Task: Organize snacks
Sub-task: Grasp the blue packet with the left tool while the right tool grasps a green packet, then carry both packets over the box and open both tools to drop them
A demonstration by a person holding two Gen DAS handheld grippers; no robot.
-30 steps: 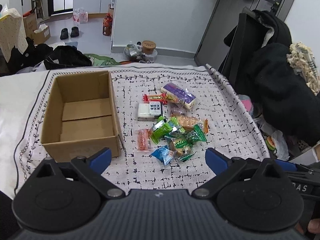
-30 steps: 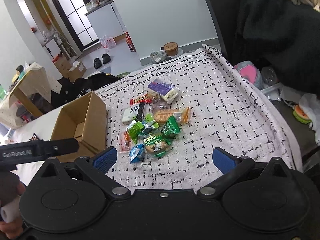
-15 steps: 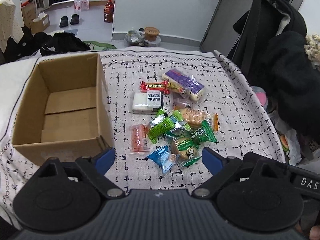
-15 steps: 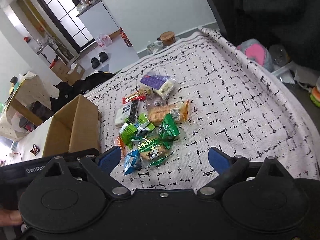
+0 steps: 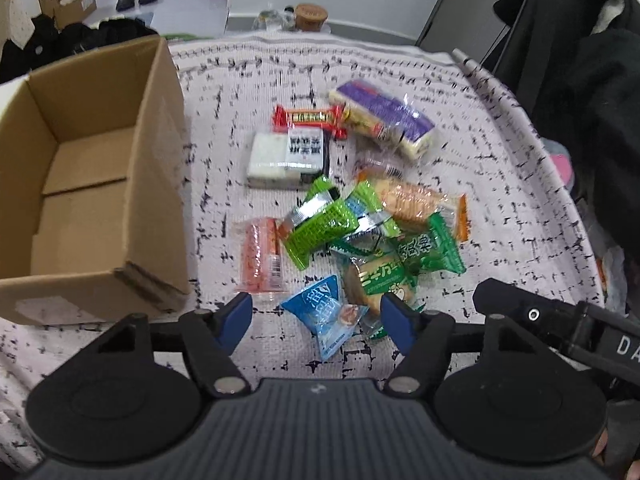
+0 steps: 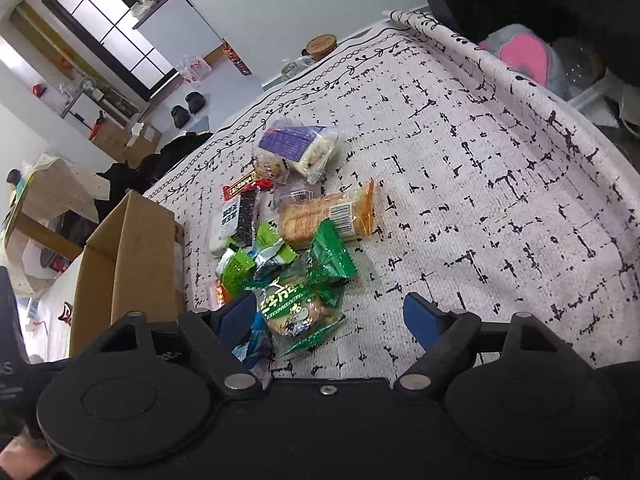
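Observation:
A pile of wrapped snacks lies on the patterned cloth (image 5: 500, 184). An open, empty cardboard box (image 5: 80, 184) stands to its left, also in the right wrist view (image 6: 132, 264). My left gripper (image 5: 318, 320) is open, its blue tips either side of a small blue packet (image 5: 326, 314) at the near edge of the pile. My right gripper (image 6: 332, 318) is open, low over a green cookie packet (image 6: 294, 306). Further back lie a purple packet (image 5: 384, 120), a red bar (image 5: 310, 118), a white packet (image 5: 288, 156) and an orange cracker pack (image 6: 324, 216).
The right gripper's body (image 5: 560, 320) shows at the right of the left wrist view. Dark clothes (image 5: 592, 80) hang beyond the table's right edge. The floor beyond holds a box, shoes and bottles. A pink cushion (image 6: 524, 56) sits past the right edge.
Both grippers have moved forward and down toward the snack pile. The left gripper's tips have narrowed and now flank the blue packet.

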